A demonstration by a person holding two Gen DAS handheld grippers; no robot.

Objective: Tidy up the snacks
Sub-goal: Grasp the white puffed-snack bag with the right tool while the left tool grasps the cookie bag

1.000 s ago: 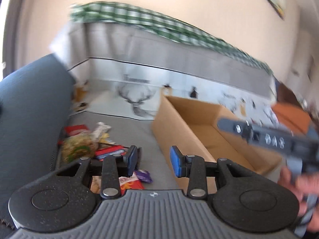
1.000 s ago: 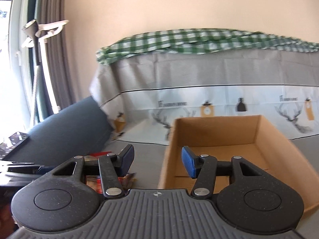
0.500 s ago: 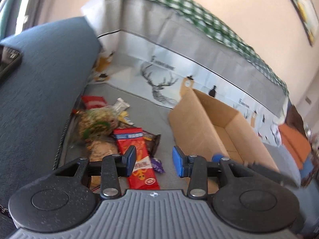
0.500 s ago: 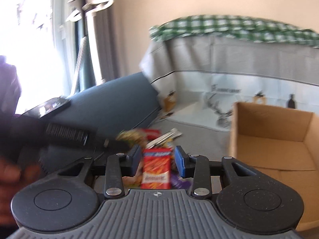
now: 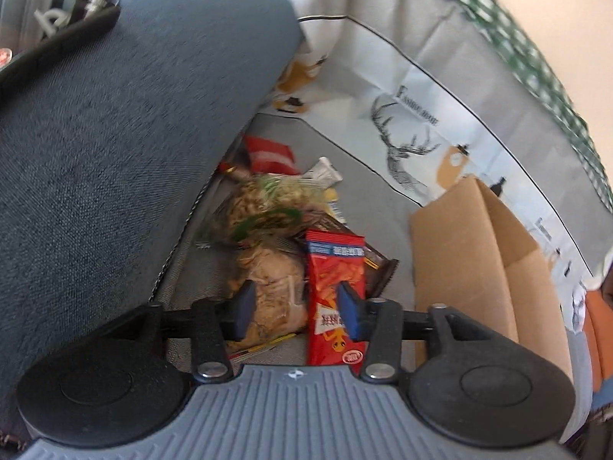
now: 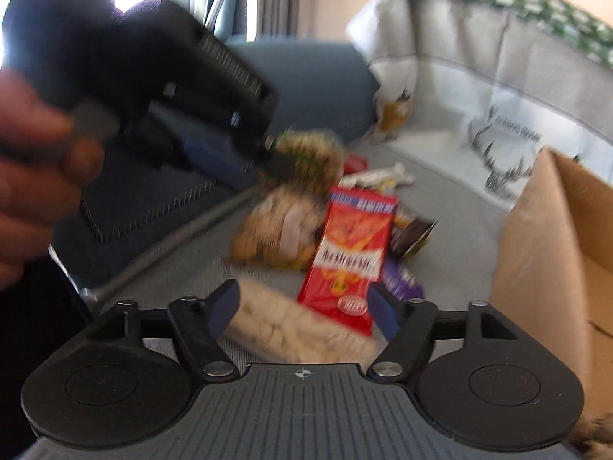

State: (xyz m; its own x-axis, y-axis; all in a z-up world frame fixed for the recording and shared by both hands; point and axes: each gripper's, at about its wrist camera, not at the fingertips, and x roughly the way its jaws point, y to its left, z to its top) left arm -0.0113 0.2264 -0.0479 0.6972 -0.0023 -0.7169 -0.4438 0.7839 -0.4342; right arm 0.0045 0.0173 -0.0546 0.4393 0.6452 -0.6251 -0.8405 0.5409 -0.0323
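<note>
- Snack pile (image 5: 291,230): one tall red packet (image 5: 333,287), two clear bags of pale pieces, one small red pouch (image 5: 268,155), several dark and white wrappers; heaped on grey seat cover (image 5: 364,199) beside blue sofa arm (image 5: 115,134).
- One open cardboard box (image 5: 459,268), right of pile.
- Left gripper (image 5: 293,304): jaws just opening, moderately apart, nothing clamped.
- Right gripper (image 6: 302,310): jaws just opening, wide, empty.

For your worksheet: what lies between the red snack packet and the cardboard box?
In the right wrist view, dark and purple wrappers lie beside the red snack packet; then bare grey cushion runs to the cardboard box.
</note>
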